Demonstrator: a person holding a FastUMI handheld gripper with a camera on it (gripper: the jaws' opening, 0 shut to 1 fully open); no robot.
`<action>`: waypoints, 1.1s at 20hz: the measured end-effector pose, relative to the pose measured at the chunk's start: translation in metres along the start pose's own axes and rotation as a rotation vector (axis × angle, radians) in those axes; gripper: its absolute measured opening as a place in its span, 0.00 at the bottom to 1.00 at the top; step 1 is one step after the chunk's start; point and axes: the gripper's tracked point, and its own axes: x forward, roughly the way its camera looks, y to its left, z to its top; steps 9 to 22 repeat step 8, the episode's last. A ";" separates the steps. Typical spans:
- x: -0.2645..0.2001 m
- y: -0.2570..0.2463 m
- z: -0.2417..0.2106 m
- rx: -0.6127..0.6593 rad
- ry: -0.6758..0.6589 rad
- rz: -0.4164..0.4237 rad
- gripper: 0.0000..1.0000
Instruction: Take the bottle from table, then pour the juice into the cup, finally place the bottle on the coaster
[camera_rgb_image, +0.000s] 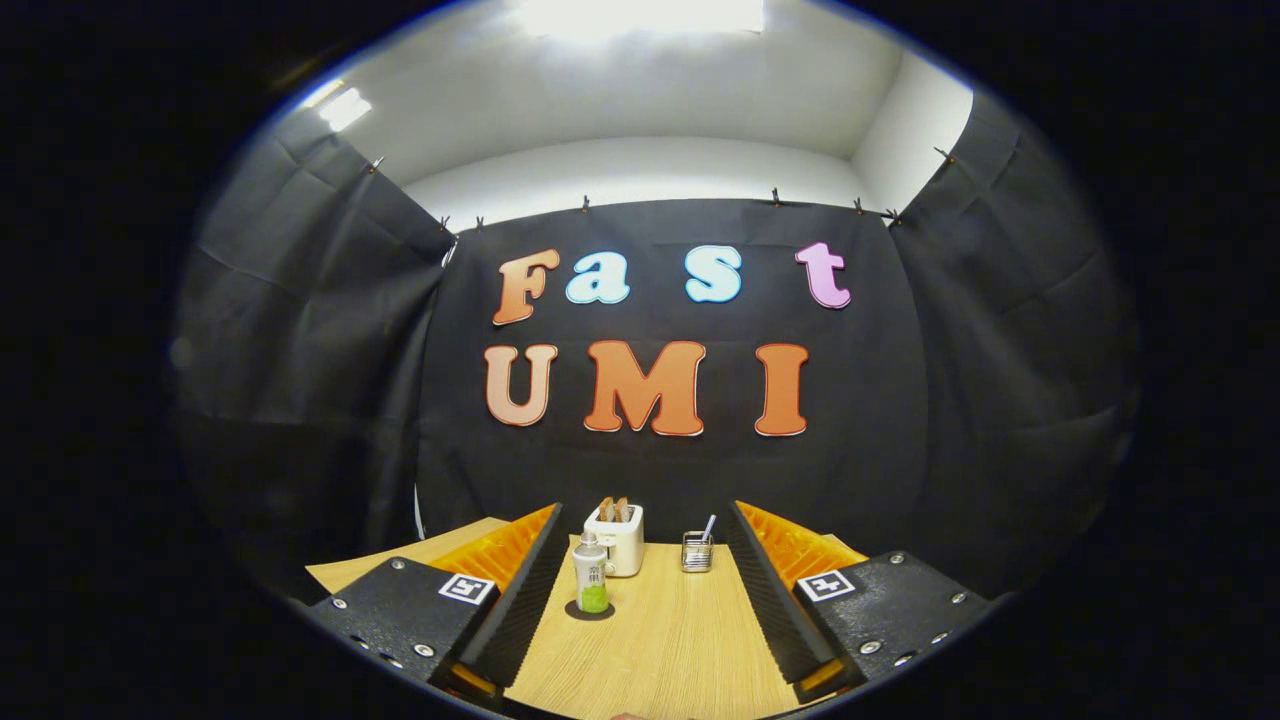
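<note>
From the gripper view the gripper (640, 580) gapes wide with nothing held; the juice bottle (591, 572) already stands upright on the dark coaster (590, 611) beyond its fingers, beside the white toaster (618, 539); a careless sweep could topple it.

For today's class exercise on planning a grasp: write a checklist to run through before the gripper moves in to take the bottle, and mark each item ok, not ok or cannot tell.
1. Gripper fingers spread wide, nothing between them but table: ok.
2. Bottle upright, ahead of the fingers, nearer the left one: ok.
3. Bottle cap on: cannot tell, too small.
4. Room around the bottle: the toaster stands close behind it; touching or apart: cannot tell.
5. Cup to pour into located: not ok; only a wire holder stands further right.
6. Coaster located: the bottle already stands on a dark disc that may be it: cannot tell.
</note>
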 end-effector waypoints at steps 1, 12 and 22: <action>0.000 -0.004 -0.001 0.000 0.003 -0.011 0.94; -0.005 -0.025 -0.014 -0.041 0.033 -0.109 0.94; -0.005 -0.025 -0.014 -0.041 0.033 -0.109 0.94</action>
